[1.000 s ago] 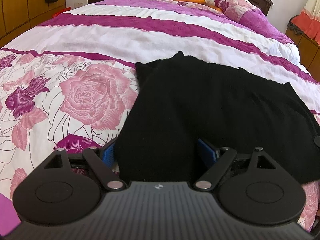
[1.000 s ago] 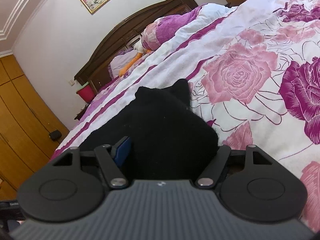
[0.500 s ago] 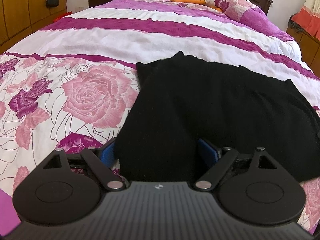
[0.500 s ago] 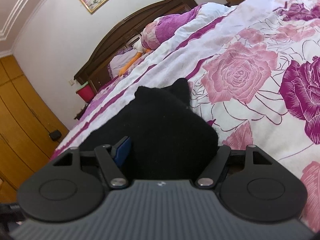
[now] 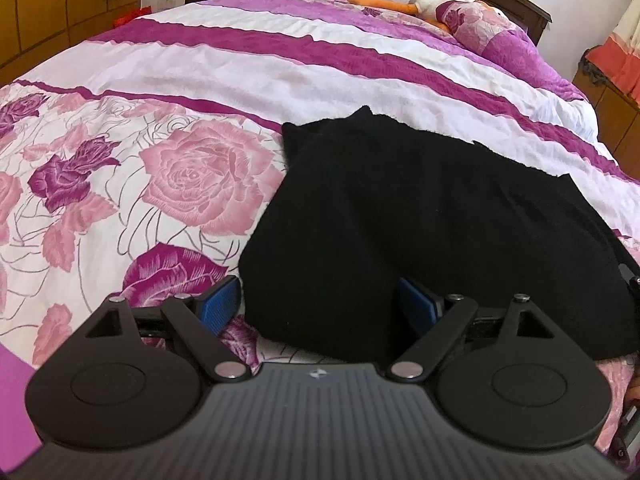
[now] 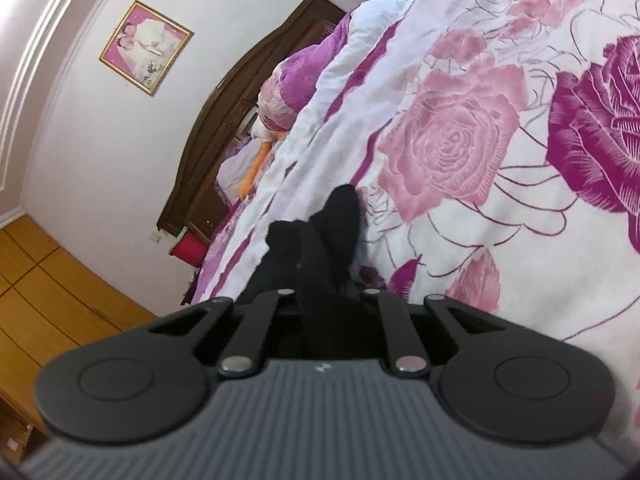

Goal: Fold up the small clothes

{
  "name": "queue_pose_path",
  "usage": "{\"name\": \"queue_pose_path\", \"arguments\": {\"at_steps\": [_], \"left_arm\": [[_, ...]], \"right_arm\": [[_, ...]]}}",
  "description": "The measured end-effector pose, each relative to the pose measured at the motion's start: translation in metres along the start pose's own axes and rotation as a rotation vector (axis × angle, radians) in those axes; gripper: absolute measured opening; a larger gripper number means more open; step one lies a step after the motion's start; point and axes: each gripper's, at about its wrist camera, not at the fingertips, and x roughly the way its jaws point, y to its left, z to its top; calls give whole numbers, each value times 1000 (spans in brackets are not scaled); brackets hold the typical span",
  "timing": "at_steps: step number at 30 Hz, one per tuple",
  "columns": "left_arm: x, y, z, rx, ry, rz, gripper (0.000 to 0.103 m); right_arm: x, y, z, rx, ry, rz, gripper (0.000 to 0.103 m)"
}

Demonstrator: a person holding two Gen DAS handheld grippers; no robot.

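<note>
A small black knit garment (image 5: 420, 208) lies spread flat on the floral bedspread (image 5: 180, 168). My left gripper (image 5: 318, 300) is open wide at its near left edge; the cloth sits between the blue pads (image 5: 218, 300) and the left pad stands clear of it. In the right wrist view the same black garment (image 6: 320, 236) is bunched into a ridge, and my right gripper (image 6: 326, 292) is shut on that fold. Its pads are hidden under the fabric. Two pointed corners of the cloth stick out beyond the fingers.
The bedspread (image 6: 460, 140) has pink and purple roses near me and purple and white stripes farther off. Pillows and a white and orange plush toy (image 5: 424, 0) lie by the dark wooden headboard (image 6: 248, 92). A wooden wardrobe (image 5: 60, 0) stands at the left.
My right gripper has shut on the garment's edge and rolled, and the flat cloth there is now gathered into a narrow ridge. The left gripper has stayed open and still.
</note>
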Motion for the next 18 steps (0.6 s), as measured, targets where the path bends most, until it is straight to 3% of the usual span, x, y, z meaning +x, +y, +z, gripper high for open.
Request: {"name": "queue_pose_path", "arguments": {"at_steps": [12,18], "left_arm": [[-15,8,14,36,6,-28,88],[-18,17,23,63,6,-7,88]], "right_arm": [[-5,57,15,-99,-15,52,12],[-3,93,16,-166,-12,87,12]]}}
